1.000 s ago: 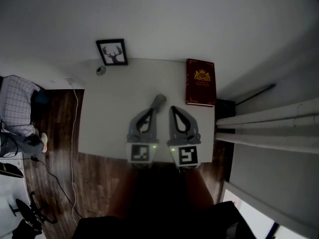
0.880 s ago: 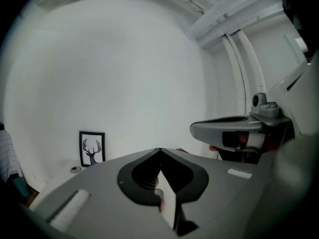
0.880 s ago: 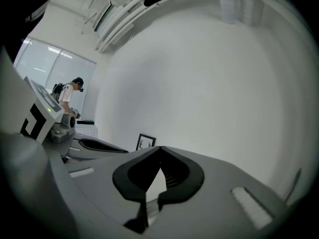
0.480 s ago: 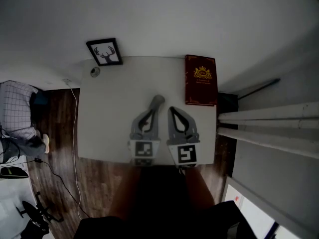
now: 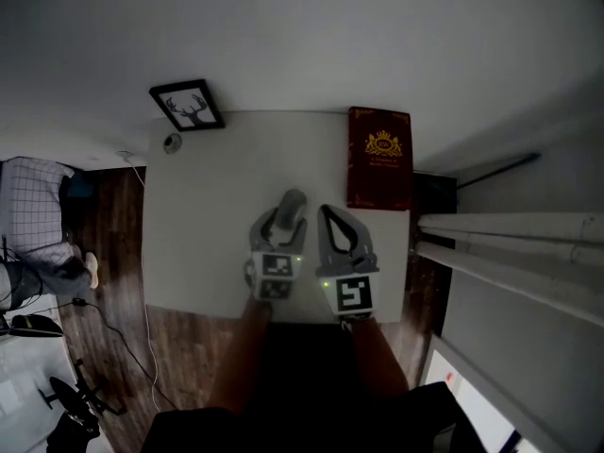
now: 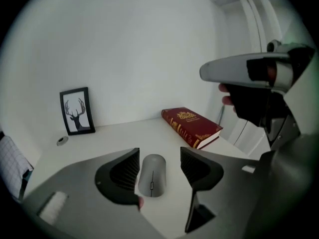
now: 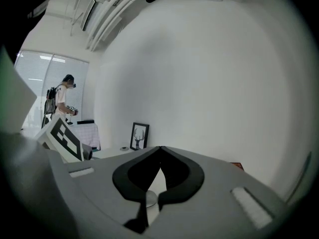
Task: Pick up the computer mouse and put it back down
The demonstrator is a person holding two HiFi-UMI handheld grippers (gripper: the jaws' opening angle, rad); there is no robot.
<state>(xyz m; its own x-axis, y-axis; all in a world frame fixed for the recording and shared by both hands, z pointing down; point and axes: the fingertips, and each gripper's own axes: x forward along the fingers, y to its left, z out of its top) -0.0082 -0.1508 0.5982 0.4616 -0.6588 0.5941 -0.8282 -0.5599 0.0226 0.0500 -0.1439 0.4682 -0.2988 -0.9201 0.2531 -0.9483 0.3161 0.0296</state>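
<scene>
Left gripper view: mouse, grey, flat on white table, scroll wheel up. It sits between the jaws of the left gripper. Jaws spread, just been opening. The left pad is just beside the mouse's edge, the right pad clear of it, so no grip. Right gripper is just right of the mouse in head view, jaws together with nothing between them. Red book with gold print lies beyond the mouse to the right, near the table edge. Framed deer picture stands beyond the mouse to the far left, against the wall. Small round disc is just beside that frame, well apart from the mouse.
</scene>
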